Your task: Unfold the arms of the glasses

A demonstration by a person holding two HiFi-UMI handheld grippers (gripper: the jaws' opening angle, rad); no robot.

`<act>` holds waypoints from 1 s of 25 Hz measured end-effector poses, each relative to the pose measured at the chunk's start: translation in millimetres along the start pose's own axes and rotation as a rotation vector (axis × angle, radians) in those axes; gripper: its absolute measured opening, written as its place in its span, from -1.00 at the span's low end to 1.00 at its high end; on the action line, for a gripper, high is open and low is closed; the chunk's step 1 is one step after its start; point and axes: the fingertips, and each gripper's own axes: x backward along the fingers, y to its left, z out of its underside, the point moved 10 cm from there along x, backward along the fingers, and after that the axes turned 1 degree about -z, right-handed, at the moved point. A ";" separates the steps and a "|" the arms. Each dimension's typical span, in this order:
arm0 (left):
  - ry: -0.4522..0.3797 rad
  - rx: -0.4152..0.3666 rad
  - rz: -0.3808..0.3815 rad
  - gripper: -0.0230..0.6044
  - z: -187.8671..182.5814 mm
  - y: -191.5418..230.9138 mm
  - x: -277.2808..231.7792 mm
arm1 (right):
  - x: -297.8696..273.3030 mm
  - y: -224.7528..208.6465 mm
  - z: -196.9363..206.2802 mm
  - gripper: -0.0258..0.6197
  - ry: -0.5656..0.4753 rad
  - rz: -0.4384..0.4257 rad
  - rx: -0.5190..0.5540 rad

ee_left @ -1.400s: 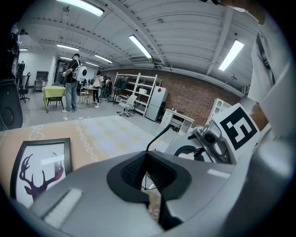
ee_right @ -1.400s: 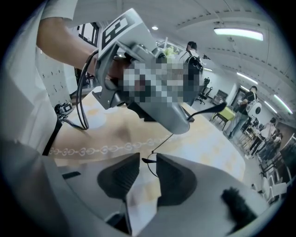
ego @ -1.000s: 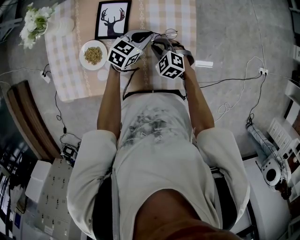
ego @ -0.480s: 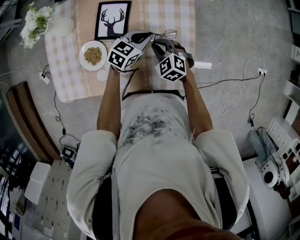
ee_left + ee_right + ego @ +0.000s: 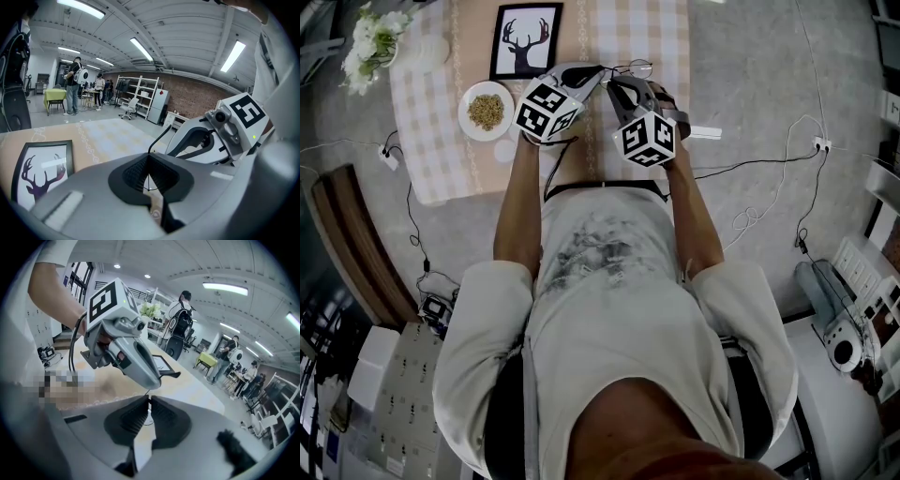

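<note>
12 o'clock: glasses (image 5: 636, 67) held over desk (image 5: 661, 28). My left fingers (image 5: 133, 177) clamped on the frame, one arm (image 5: 160, 138) poking out. My right fingers (image 5: 131, 420) just closed, pinching thin rim. Unfolding barely begun, I judge; neither arm clearly open.

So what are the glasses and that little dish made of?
The glasses: probably thin metal wire; the dark frame is very slim around round lenses. The dish: looks like smooth white ceramic, maybe glazed, though plastic can't be ruled out.

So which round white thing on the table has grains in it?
The bigger bowl beside the deer picture; the small disc nearer the table edge shows none.
</note>
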 end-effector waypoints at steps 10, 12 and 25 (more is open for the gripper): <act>-0.006 0.002 -0.004 -0.90 1.7 -2.7 1.9 | 11.8 -6.2 -2.4 -0.84 -0.010 0.051 -0.021; -0.007 0.001 -0.006 -0.90 1.3 -3.1 2.1 | 14.8 -8.2 -2.7 -0.84 -0.012 0.061 -0.030; -0.007 -0.004 -0.008 -0.90 1.7 -6.1 2.6 | 33.7 -21.5 -0.3 -0.85 -0.014 0.151 -0.069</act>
